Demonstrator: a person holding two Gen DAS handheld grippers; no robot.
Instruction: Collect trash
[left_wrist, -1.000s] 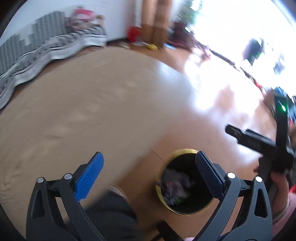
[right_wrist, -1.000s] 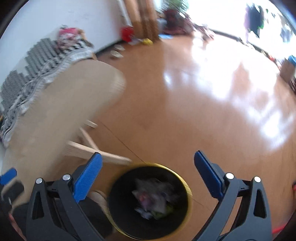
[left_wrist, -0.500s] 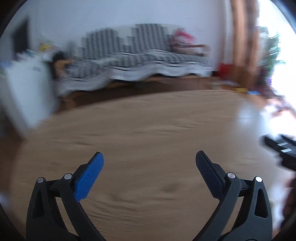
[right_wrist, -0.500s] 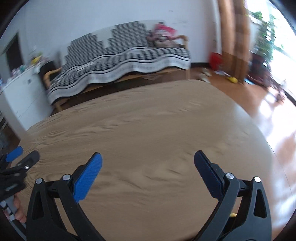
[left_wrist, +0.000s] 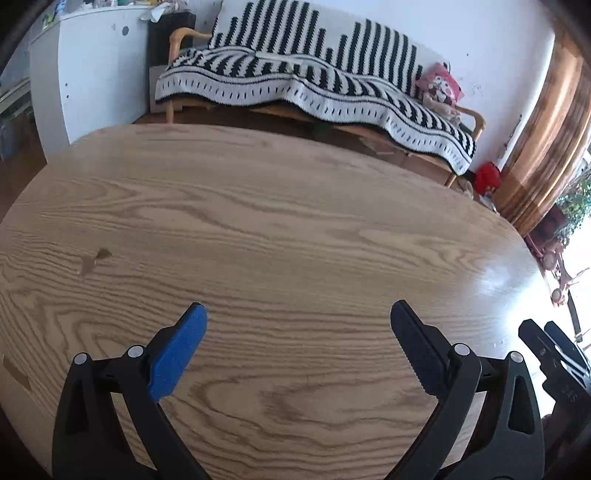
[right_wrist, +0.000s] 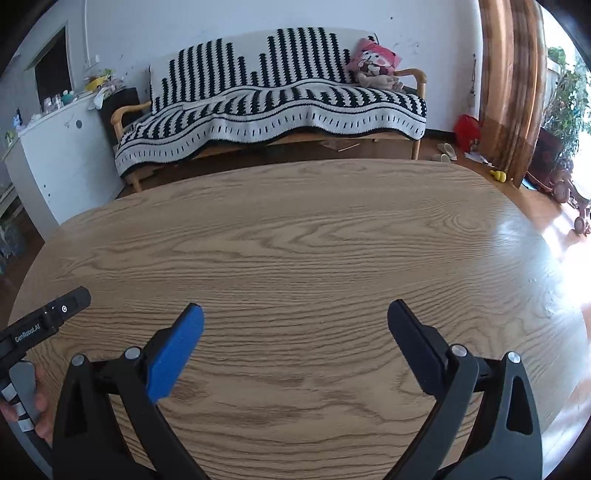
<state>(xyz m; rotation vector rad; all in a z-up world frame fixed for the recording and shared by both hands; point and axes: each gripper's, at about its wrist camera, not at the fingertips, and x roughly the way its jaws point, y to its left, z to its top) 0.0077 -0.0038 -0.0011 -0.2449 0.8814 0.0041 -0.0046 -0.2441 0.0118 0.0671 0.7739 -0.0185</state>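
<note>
Both black two-finger grippers with blue pads — the left gripper and the right gripper — hang spread wide and grasping nothing over the oval light-oak wooden table, where seemingly no trash or bin shows — only grain.

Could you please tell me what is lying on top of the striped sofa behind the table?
A black-and-white striped blanket covers the sofa, hiding its seat, and a pink cushion sits at one end.
</note>
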